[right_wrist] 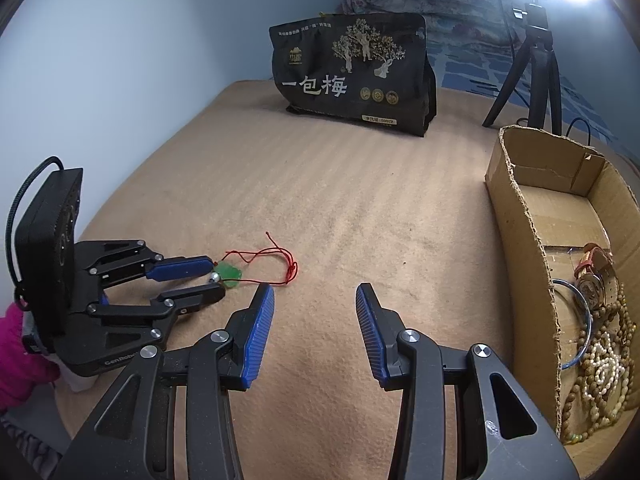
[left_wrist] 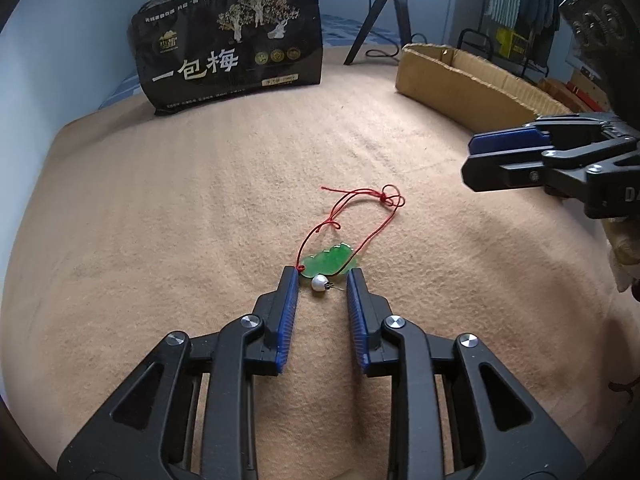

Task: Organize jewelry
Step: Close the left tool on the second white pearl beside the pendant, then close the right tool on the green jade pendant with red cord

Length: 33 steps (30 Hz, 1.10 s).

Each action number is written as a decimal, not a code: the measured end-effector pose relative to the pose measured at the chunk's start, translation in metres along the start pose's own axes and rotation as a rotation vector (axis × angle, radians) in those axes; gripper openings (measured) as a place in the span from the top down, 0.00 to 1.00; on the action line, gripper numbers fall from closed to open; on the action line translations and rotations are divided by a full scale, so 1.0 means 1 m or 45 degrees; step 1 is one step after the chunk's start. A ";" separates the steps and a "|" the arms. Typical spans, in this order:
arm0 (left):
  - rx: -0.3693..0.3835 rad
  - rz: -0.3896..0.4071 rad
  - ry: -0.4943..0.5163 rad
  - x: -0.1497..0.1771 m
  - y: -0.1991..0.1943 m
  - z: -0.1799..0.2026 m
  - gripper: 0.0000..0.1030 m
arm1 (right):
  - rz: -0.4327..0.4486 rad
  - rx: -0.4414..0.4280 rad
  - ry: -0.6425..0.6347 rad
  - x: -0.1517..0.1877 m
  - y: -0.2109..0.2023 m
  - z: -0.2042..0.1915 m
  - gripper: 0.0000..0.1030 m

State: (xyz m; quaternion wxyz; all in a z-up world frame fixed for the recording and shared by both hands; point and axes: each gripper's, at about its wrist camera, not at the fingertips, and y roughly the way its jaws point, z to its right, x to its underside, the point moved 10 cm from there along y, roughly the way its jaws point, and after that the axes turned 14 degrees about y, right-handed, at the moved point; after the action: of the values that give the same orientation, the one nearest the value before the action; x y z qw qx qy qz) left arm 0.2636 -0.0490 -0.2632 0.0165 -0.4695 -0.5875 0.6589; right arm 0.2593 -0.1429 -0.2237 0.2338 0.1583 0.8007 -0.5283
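Left wrist view: the left claw (left_wrist: 322, 278) stands released around a white pearl earring (left_wrist: 320, 282), a green jade pendant (left_wrist: 329, 264) on red cord (left_wrist: 344, 208) at its 12 o'clock. Right wrist view: the right claw (right_wrist: 315, 294) is released and empty, the pendant (right_wrist: 229, 271) at 10 o'clock on the tan blanket (right_wrist: 360, 220)

My grippers' fingers (left_wrist: 289, 312) are matt black plastic with ribbed blue pads and shiny metal screws. Under them lies a fuzzy tan blanket (left_wrist: 160, 220) bearing a glossy green pendant (left_wrist: 326, 265), a smooth pearl (left_wrist: 319, 282) and thin red cord (left_wrist: 352, 216). The cardboard box (right_wrist: 520, 216) looks rough-edged, the black snack bag (left_wrist: 228, 52) glossy.
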 end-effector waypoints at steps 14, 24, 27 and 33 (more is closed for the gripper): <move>-0.037 -0.028 -0.076 0.011 -0.002 -0.017 0.92 | -0.046 -0.014 -0.054 0.005 0.015 -0.017 0.61; -0.095 -0.036 -0.139 0.020 -0.006 -0.036 0.92 | -0.102 -0.040 -0.139 0.013 0.039 -0.042 0.61; -0.103 -0.036 -0.144 0.023 -0.007 -0.041 0.92 | -0.126 -0.053 -0.170 0.018 0.049 -0.051 0.61; -0.121 -0.039 -0.161 0.029 -0.011 -0.050 0.92 | -0.133 -0.028 -0.239 0.019 0.065 -0.061 0.61</move>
State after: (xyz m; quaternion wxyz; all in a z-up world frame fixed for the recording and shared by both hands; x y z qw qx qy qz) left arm 0.2735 0.0087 -0.2657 -0.0330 -0.4182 -0.6251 0.6583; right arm 0.2635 -0.0611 -0.2635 0.2817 0.0638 0.7882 -0.5434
